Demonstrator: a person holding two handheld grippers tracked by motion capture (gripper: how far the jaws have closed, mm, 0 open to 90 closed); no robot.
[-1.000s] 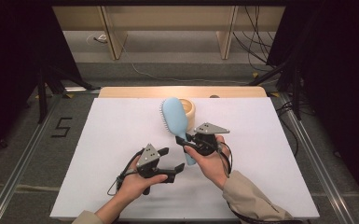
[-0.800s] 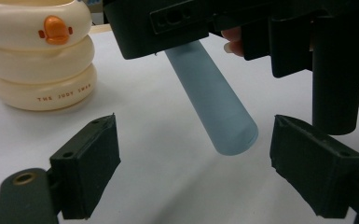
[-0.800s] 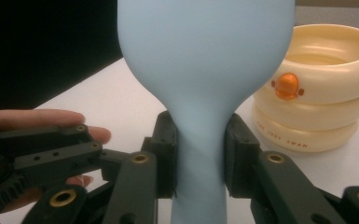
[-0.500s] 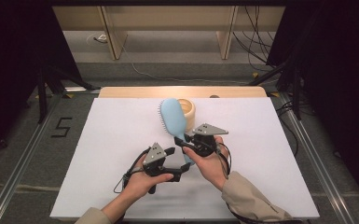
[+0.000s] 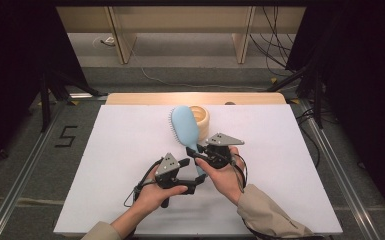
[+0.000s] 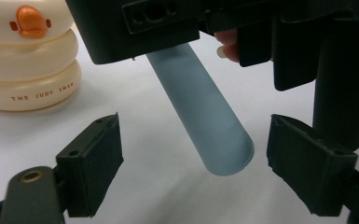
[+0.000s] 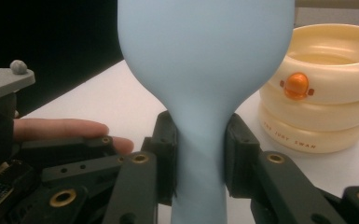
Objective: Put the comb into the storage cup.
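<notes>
White bench (image 5: pixel 105 165) lying under dark surrounds. Nearest, left claw (image 6: pixel 193 172) standing open, pads either side of the blue hairbrush (image 5: pixel 186 127) handle end, not touching, jaws just been closing. Right claw (image 7: pixel 199 154) clamping the brush neck, lifting it. Beyond, cream ringed duck container (image 5: pixel 202 119) sitting just behind the brush; contents unclear.

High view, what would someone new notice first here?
A light blue hairbrush held up mid-table, the right gripper shut on its neck. The left gripper, jaws open and just closing a little, brackets the handle's free end. Behind the brush sits a cream ringed container with an orange beak.
</notes>
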